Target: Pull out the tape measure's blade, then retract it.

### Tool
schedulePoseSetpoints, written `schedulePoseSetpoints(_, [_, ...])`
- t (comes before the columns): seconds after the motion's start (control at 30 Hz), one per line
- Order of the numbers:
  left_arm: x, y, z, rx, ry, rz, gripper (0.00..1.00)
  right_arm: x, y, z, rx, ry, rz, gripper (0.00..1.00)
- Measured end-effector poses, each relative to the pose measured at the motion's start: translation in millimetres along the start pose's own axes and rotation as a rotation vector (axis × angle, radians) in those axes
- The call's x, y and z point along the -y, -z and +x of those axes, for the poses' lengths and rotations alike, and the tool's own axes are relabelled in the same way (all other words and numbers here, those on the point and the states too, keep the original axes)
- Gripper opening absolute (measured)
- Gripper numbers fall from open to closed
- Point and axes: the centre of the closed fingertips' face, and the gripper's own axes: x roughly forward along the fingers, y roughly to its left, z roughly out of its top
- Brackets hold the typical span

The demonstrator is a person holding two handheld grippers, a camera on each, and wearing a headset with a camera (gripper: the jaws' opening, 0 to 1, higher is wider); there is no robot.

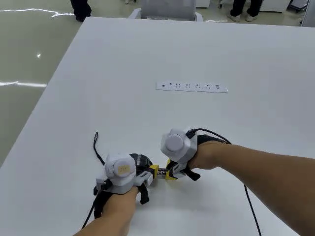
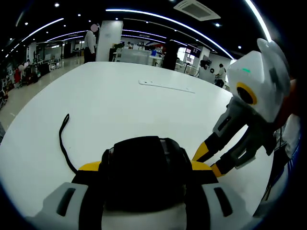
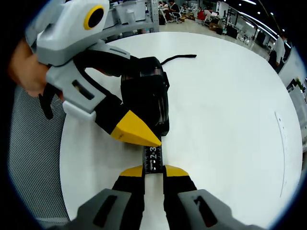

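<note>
A black tape measure (image 2: 144, 167) sits between the yellow-tipped jaws of my left gripper (image 2: 146, 165), which is shut on its case. In the head view the case (image 1: 141, 162) rests low over the white table, near its front edge. A short stretch of blade (image 3: 152, 160) with printed numbers runs out of the case (image 3: 146, 96). My right gripper (image 3: 153, 171) is shut on the blade's end. The two grippers stand close together, left gripper (image 1: 147, 172) and right gripper (image 1: 171, 173), a few centimetres apart. The tape's black wrist strap (image 1: 97, 147) trails on the table to the left.
A white power strip (image 1: 192, 86) lies flat mid-table, further away. The table's left edge (image 1: 44, 93) drops to the floor. A black cable (image 1: 248, 196) runs back from the right gripper. A chair (image 1: 167, 10) and standing people are beyond the far edge.
</note>
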Motion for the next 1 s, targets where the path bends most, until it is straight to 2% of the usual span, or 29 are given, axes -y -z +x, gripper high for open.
schedulePoseSetpoints(1.0, [0.9,-0.3,-0.2,0.002,0.004,-0.007,0.66,-0.5,-10.1,5.4,0.013,-0.003,-0.015,0.13])
